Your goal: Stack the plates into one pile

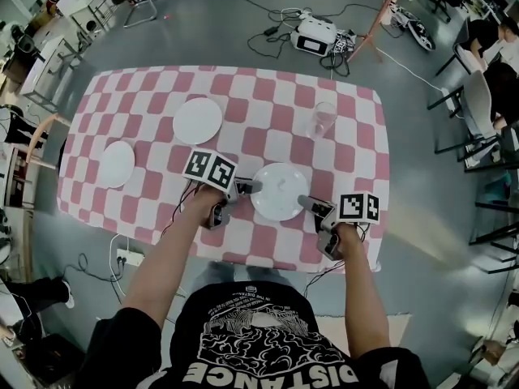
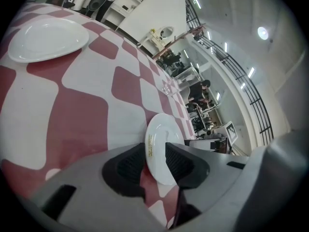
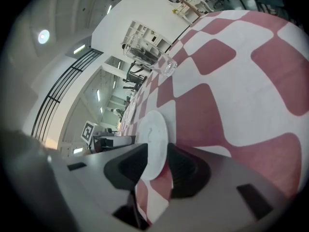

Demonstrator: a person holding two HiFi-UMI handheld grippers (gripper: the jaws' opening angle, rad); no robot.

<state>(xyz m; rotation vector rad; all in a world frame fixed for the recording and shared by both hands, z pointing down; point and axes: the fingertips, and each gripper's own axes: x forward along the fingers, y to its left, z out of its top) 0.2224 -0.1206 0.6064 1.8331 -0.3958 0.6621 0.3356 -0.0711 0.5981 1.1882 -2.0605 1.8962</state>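
At the near edge of the desk (image 1: 357,144), both bare forearms reach in over the checked cloth and angle toward each other. The left hand (image 1: 203,203) holds the left tool (image 1: 246,187) pointing right and slightly down, its marker cube turned up toward the head. In the left gripper view the left tool (image 2: 155,151) is rolled so that one jaw sits under and one over the rim of the near plate (image 2: 164,129), and both pads lie against the rim.

The near plate (image 1: 278,191) lies flat between the two tools, close to the desk's front edge.

The right hand (image 1: 345,237) holds the right tool (image 1: 308,203) pointing left at the opposite rim. The right tool (image 3: 158,153) is likewise narrowed onto the near plate (image 3: 152,134), a pad on each face of the rim.

The far-left plate (image 1: 116,164) sits near the desk's left edge. The middle plate (image 1: 197,121) lies farther back, well apart from the near plate, with bare cloth between them. A glass (image 1: 322,120) stands upright behind and right of the near plate, clear of both tools.
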